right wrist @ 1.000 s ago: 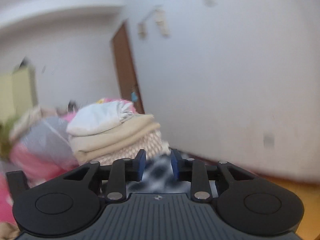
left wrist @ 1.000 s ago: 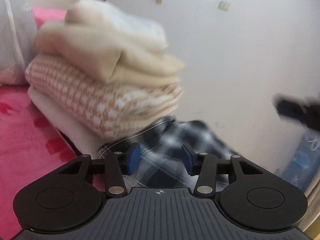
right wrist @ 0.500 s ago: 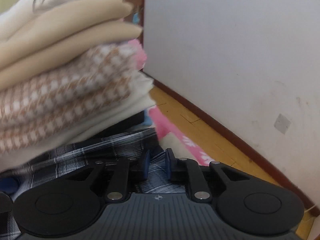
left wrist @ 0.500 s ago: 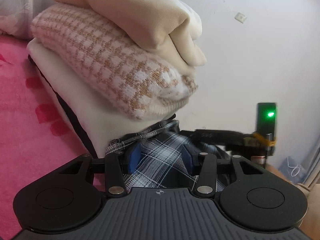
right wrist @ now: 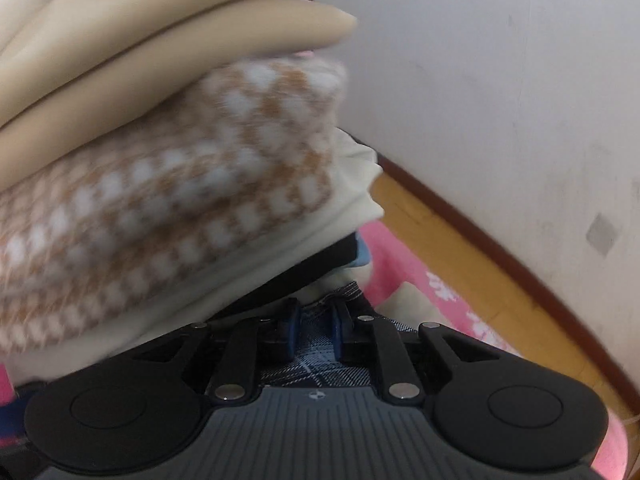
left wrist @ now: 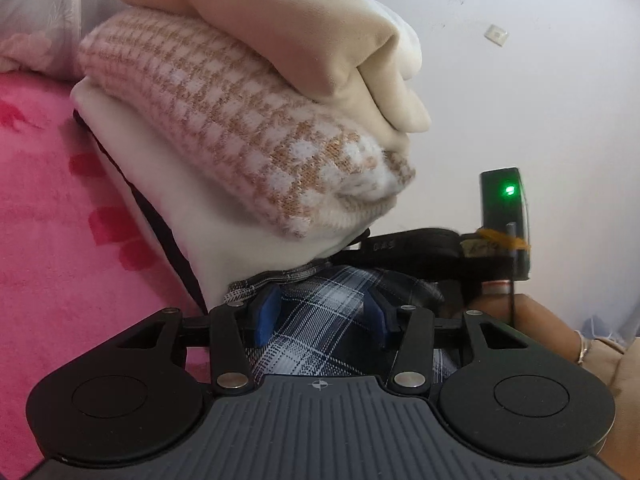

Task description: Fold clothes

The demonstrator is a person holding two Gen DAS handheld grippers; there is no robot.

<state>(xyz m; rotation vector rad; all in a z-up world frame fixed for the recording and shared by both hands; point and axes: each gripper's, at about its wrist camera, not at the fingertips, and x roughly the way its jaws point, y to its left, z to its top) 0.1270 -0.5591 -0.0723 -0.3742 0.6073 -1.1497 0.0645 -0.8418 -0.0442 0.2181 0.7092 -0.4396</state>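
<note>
Left wrist view, nearest first: the left gripper (left wrist: 320, 312) has its blue pads spread with the plaid shirt (left wrist: 320, 320) running between them; whether either pad presses the cloth cannot be told, though the gap looks loose. Just past the fingertips the shirt disappears under a stack of folded clothes (left wrist: 240, 128): a white garment at the bottom, a tan-and-white checked knit above it, cream pieces on top. The stack sits on a pink blanket (left wrist: 48, 208). To the right, the other tool's body with a green light shows, and a hand (left wrist: 544, 320) wearing a bracelet holds it. A white wall stands behind.

From the right wrist view, the right gripper (right wrist: 314, 326) has just been closing, and its jaws now stand narrow with a fold of the plaid shirt (right wrist: 316, 364) between them; it appears pinched, at the shirt's hem close under the overhanging stack (right wrist: 160, 200). Beyond lie the pink blanket (right wrist: 432, 288), a strip of wooden floor and the wall.

The step in hand looks like getting hold of the shirt, which is trapped beneath the pile. The next move likely calls for the left pads to close on the cloth, then a slow, level pull with both hands, since a quick tug could topple the leaning stack.
</note>
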